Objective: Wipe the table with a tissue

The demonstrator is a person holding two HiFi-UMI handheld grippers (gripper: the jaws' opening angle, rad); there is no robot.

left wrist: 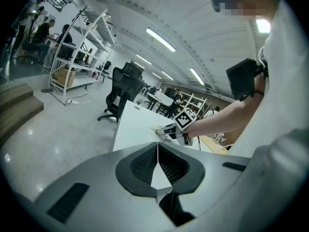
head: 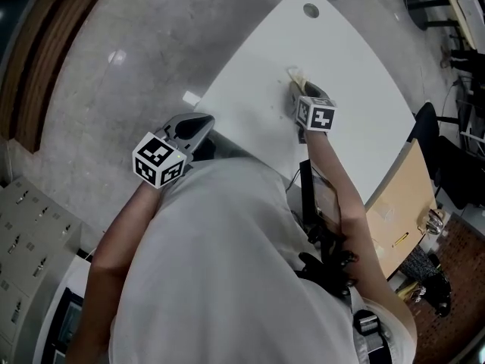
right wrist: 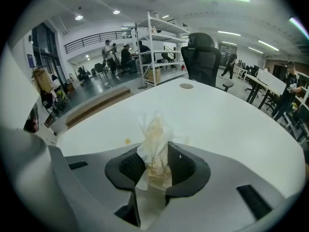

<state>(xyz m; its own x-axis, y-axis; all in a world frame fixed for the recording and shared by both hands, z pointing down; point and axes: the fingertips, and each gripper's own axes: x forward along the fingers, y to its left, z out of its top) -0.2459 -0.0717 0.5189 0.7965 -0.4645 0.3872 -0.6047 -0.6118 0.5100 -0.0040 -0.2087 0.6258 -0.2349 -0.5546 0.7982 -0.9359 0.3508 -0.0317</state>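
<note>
A crumpled tissue (right wrist: 155,138) with yellowish stains sticks up between the pads of my right gripper (right wrist: 157,151), which is shut on it. In the head view this gripper (head: 295,89) presses the tissue (head: 293,75) onto the white table (head: 341,59), around its middle. A small orange spot (right wrist: 127,141) marks the tabletop just left of the tissue. My left gripper (head: 204,121) hovers at the table's near left edge; its jaws (left wrist: 158,145) meet at the tips with nothing between them. From the left gripper view the right gripper (left wrist: 169,129) and tissue (left wrist: 160,128) show ahead.
A round cable hole (head: 311,10) sits near the table's far end. A black office chair (right wrist: 203,57) stands beyond it, with white shelving (right wrist: 159,42) and people behind. A brown board (head: 402,203) leans beside the table's right side. A small white object (head: 191,98) lies on the floor.
</note>
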